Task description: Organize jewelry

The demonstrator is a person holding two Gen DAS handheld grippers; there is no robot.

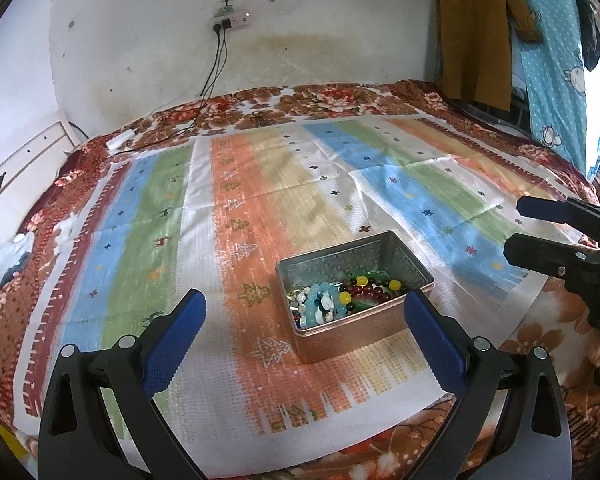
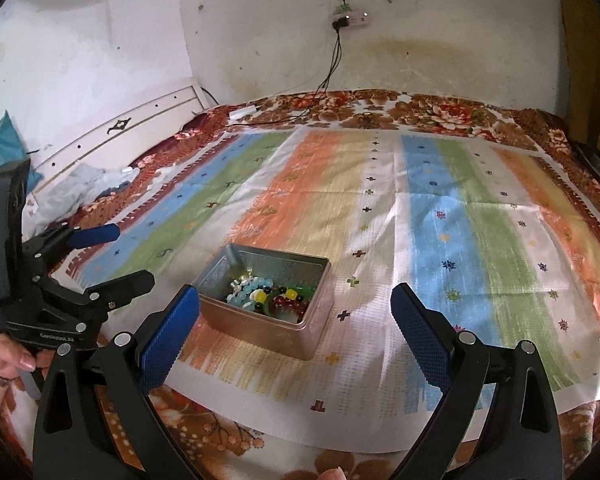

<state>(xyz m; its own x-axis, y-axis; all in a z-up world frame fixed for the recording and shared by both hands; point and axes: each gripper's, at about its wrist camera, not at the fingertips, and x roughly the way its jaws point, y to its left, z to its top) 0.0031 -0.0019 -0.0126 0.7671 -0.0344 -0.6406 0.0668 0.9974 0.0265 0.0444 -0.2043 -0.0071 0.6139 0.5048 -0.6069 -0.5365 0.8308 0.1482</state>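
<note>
We're over a bed spread with a striped cloth [image 1: 300,184], and the metal tin [image 1: 354,300] of beaded jewelry [image 1: 340,296] sits at center. Left tongs [image 1: 304,312] and right tongs [image 2: 296,312] both spread wide, gripping nothing; the tin lies at one o'clock of the left pair, eleven o'clock of the right.

Obstacle: metal tin [image 1: 354,292] on the striped cloth [image 1: 236,184], beads [image 1: 340,296] inside.
Free room: bare cloth all around the tin.
Far edge: cables [image 1: 214,80] trail down the wall.

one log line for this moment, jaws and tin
left gripper: jaws open, empty | right gripper: jaws open, empty | metal tin: lidless on striped cloth | bead bracelets: in tin
</note>
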